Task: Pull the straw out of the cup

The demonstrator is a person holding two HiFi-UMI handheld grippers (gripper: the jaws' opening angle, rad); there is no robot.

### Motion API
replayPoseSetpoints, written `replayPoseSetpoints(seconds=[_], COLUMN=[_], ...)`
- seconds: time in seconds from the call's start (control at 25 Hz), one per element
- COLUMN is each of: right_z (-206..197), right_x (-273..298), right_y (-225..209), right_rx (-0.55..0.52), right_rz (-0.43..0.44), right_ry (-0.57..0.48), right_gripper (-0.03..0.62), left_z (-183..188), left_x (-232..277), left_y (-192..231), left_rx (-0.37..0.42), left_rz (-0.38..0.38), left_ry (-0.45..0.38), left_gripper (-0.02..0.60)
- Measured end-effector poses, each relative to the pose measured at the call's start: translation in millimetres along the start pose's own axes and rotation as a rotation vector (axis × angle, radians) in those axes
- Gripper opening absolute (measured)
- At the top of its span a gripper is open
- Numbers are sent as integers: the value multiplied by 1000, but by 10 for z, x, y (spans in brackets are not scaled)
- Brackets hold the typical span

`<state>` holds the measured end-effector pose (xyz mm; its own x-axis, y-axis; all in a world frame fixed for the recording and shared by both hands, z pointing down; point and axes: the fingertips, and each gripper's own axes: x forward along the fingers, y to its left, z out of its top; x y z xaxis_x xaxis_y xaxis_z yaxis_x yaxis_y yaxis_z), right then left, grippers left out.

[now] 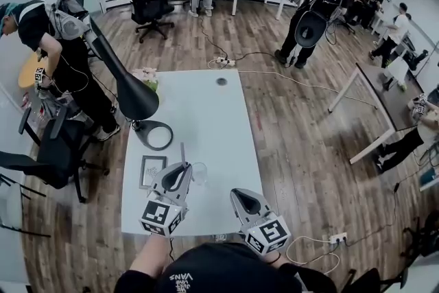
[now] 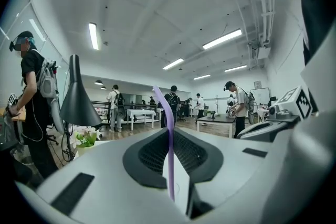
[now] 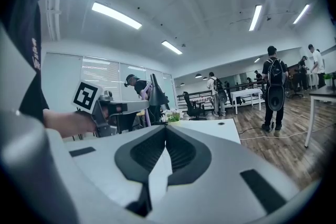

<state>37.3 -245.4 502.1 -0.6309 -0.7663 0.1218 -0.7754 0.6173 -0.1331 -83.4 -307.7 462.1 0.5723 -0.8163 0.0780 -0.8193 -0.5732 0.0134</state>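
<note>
The straw is a thin, pale purple tube, standing nearly upright and pinched partway up its length between the closed jaws of the left gripper. Its top rises well above the jaws, and its lower end shows below them against the white table. I can make out no cup wall around that end, so it looks lifted free, though the head view is too small to confirm this. The clear cup stands on the table just beside the left gripper's tip and is hard to see because it is transparent. I judge the straw to be very light, smooth and easily crushed or kinked. It is best held lightly around its middle, as it is now, and drawn straight along its own length so that it neither bends nor tips the light cup. The right gripper hangs near the table's front edge, apart from the cup, with its jaws together on nothing. A black desk lamp stands farther back on the table's left side.
</note>
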Motion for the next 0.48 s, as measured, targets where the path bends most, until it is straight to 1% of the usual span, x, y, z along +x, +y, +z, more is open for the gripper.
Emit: replayPoseSetpoints(seconds=[0.2,0.48], right_z=[-39,-80], right_x=[-64,-98], right_y=[103,248], right_rx=[3,7], right_rz=[-5,1], right_ry=[1,5], right_gripper=[18,18], left_z=[19,-161], left_x=[-164,-395], left_y=[-62,-98], left_rx=[2,-13], left_rz=[-7,10], left_ry=[-8,16], left_gripper=[32,32])
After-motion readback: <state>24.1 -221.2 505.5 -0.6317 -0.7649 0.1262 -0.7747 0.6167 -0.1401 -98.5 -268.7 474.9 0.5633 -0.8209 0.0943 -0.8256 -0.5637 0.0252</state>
